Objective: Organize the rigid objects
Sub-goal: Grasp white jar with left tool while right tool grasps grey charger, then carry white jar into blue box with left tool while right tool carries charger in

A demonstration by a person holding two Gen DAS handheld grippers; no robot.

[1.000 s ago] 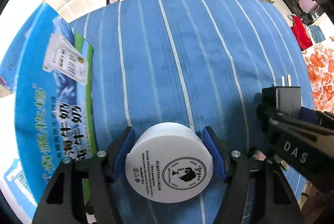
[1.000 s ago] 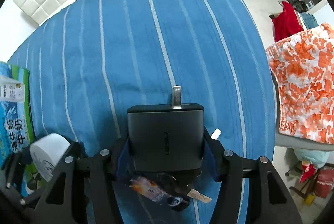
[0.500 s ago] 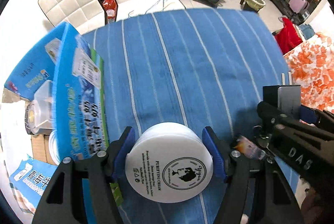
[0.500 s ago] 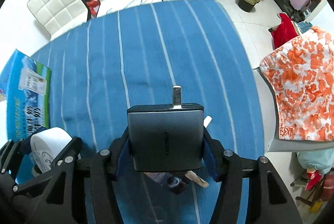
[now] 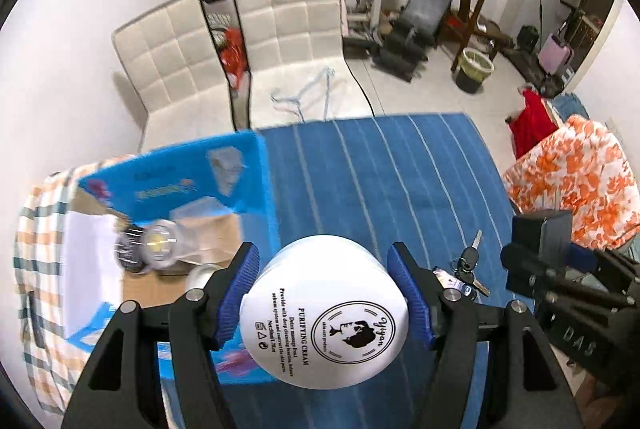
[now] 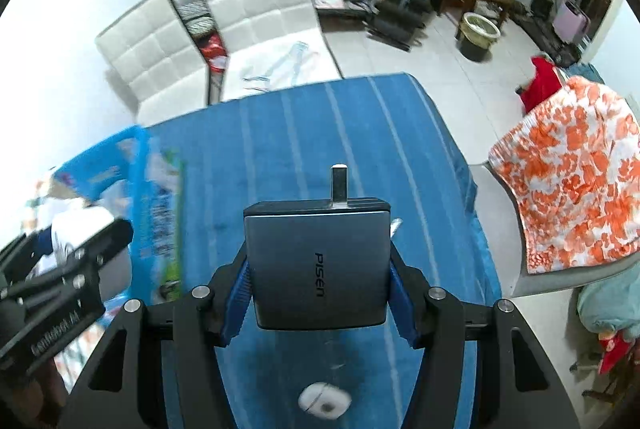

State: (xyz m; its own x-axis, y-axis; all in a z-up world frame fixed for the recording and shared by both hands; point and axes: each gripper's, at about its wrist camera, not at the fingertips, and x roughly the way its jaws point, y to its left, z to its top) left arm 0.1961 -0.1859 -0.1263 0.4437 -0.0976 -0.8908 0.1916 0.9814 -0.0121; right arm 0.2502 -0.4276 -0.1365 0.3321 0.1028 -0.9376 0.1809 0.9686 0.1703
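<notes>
A: What does your left wrist view show?

B: My left gripper (image 5: 324,293) is clamped on a white cream jar (image 5: 324,313), blue pads pressed to both its sides, label turned up to the camera. The jar hangs above the near left part of the blue striped tabletop (image 5: 384,181). Just beyond it, at the table's left edge, an open blue carton (image 5: 176,185) holds a few blurred things I cannot name. A bunch of keys (image 5: 466,267) lies on the cloth near the right edge. My right gripper shows at the far right of this view with its dark load.

A: And the right wrist view?

B: My right gripper (image 6: 320,277) is closed on a dark grey charger (image 6: 318,269), pads against both flanks, its plug prong pointing away from me. It is held clear above the middle of the tabletop. A small white object (image 6: 324,405), blurred, lies on the cloth near the near edge. The carton sits at the left edge, my left gripper in front of it.
</notes>
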